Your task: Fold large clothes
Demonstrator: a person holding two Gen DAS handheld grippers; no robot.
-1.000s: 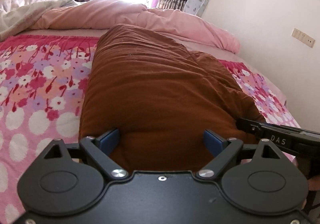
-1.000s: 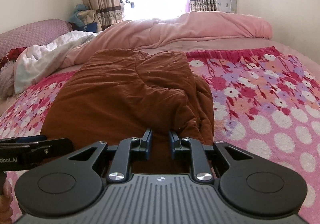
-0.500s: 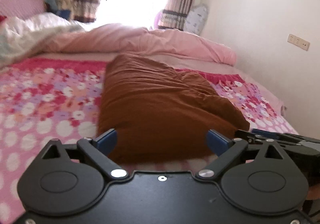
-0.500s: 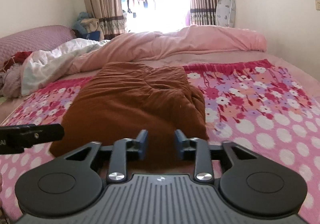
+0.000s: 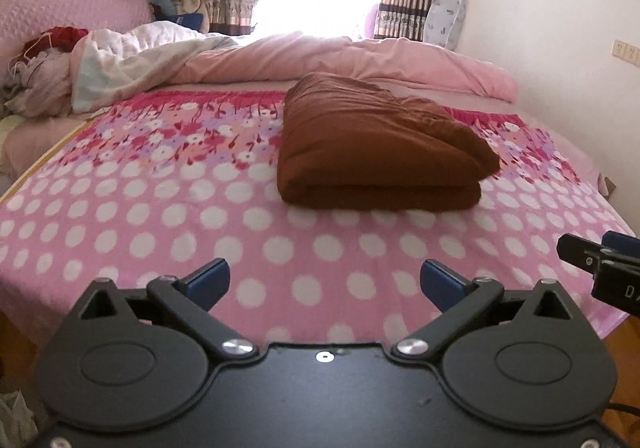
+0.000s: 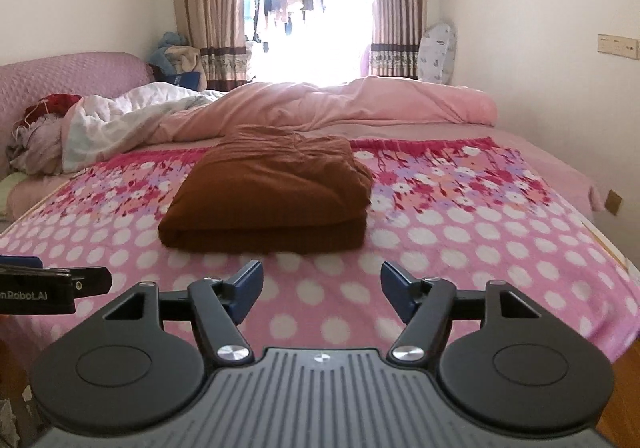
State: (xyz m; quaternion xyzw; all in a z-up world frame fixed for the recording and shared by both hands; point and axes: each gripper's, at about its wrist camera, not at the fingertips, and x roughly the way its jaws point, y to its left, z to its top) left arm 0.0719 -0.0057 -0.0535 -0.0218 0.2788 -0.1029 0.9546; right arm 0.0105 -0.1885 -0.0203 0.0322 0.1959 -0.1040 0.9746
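A brown garment (image 5: 376, 152) (image 6: 272, 196) lies folded into a thick rectangle on the pink flowered and dotted blanket (image 5: 168, 208) (image 6: 500, 240) covering the bed. My left gripper (image 5: 325, 280) hovers over the blanket's near edge, well short of the garment; its jaws are opening wide with nothing between them. My right gripper (image 6: 322, 288) is likewise back from the garment, its jaws opening and empty. The right gripper's tip (image 5: 600, 260) shows at the left wrist view's right edge; the left gripper's tip (image 6: 52, 284) shows at the right wrist view's left edge.
A pink duvet (image 5: 360, 56) and a white quilt (image 5: 132, 56) are bunched across the far half of the bed. A pile of clothes (image 5: 36, 64) sits at the far left by the pink headboard (image 6: 60, 76). A wall runs along the right; curtains frame a bright window.
Both grippers have pulled back from the brown garment toward the bed's near edge. The right gripper's jaws went from nearly shut to wide apart; the left's opened a little more.
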